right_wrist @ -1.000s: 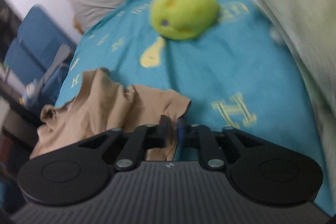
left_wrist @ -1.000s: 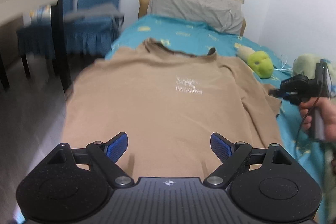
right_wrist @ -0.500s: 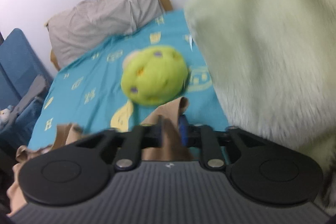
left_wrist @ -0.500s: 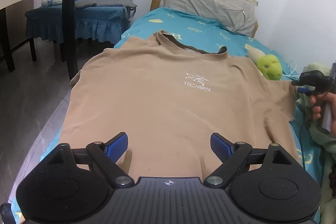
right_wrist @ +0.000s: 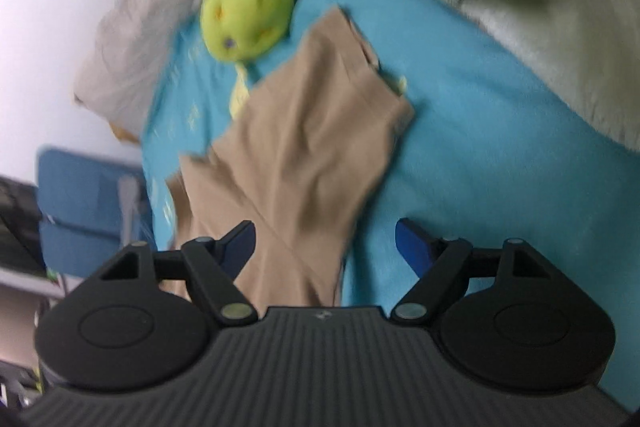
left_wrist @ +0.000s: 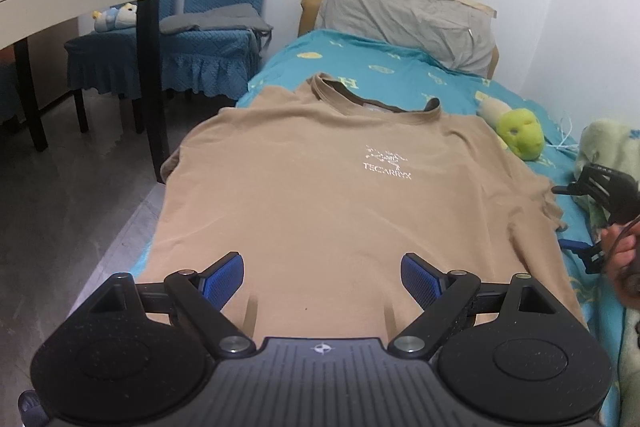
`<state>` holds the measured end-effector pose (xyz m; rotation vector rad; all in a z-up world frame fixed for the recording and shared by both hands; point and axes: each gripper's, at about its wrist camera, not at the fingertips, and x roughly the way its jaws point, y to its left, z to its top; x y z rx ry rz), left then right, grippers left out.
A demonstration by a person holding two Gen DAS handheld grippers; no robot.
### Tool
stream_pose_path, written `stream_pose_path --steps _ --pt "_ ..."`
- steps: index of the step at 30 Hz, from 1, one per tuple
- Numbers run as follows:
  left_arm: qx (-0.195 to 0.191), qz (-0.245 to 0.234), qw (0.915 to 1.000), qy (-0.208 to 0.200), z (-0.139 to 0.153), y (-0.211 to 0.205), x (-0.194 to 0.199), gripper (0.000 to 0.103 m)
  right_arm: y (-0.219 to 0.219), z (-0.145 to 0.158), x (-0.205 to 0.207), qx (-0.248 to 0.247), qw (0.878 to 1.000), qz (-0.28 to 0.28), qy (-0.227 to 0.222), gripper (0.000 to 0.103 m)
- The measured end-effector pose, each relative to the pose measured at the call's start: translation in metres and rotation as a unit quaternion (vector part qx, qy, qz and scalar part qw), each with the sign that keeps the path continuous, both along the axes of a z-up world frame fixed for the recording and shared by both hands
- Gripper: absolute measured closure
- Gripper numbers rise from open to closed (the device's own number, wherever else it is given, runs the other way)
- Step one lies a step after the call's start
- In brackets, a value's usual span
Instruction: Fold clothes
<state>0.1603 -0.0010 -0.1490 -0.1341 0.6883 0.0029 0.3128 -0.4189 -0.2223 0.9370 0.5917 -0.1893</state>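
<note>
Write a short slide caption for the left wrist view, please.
Open left gripper above the hem of a tan T-shirt spread flat on the bed.

Left gripper (left_wrist: 322, 277) hovers over the shirt (left_wrist: 320, 195) hem, jaws spread wide; right gripper (right_wrist: 325, 241) hangs over the shirt's sleeve, jaws likewise apart, holding nothing.

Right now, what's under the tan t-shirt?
Under the tan t-shirt is the teal bedsheet, visible past the collar and beside the right sleeve. Anything lying beneath the shirt's body is covered.
</note>
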Motion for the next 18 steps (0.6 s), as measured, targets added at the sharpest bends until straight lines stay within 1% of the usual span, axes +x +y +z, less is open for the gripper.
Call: stream_pose_path --steps 3,4,5,6,7,8,9,10,13,16,18 --pt "0.005 -0.003 1.0000 0.000 -0.003 -0.002 0.000 0.015 0.005 -0.015 -0.008 0.020 0.999 -0.025 -0.003 0.027" --pt "0.007 -0.005 1.0000 -0.001 -0.004 -0.004 0.001 0.015 0.006 -0.019 -0.010 0.026 0.999 -0.033 -0.004 0.036" --pt "0.009 -0.006 0.9999 -0.001 -0.005 -0.005 0.003 0.015 0.008 -0.024 -0.013 0.033 0.999 -0.041 -0.005 0.041" --pt "0.010 -0.006 0.9999 -0.002 -0.005 -0.006 0.004 0.015 0.009 -0.029 -0.015 0.038 0.998 -0.048 -0.006 0.057" --pt "0.009 -0.007 0.9999 -0.004 -0.006 -0.007 0.006 0.015 0.009 -0.031 -0.011 0.034 0.998 -0.048 -0.008 0.082" --pt "0.008 -0.007 0.9999 -0.005 -0.006 -0.008 0.008 0.015 0.008 -0.032 -0.010 0.036 0.998 -0.045 -0.006 0.091" --pt "0.007 -0.007 0.9999 -0.006 -0.006 -0.008 0.009 0.015 0.006 -0.032 -0.008 0.037 0.998 -0.044 -0.005 0.095" --pt "0.008 -0.005 0.9999 -0.006 -0.007 -0.008 0.010 0.015 0.003 -0.026 -0.012 0.035 0.998 -0.055 -0.016 0.098" --pt "0.010 -0.002 0.9999 -0.001 -0.008 -0.007 0.009 0.015 -0.004 -0.011 -0.025 0.033 0.994 -0.088 -0.047 0.098" --pt "0.007 -0.004 1.0000 -0.001 -0.007 -0.005 0.007 0.016 -0.009 -0.002 -0.037 0.032 0.994 -0.093 -0.052 0.098" --pt "0.001 -0.005 1.0000 -0.007 -0.003 -0.003 0.004 0.016 -0.012 -0.005 -0.040 0.046 0.993 -0.095 -0.051 0.098"
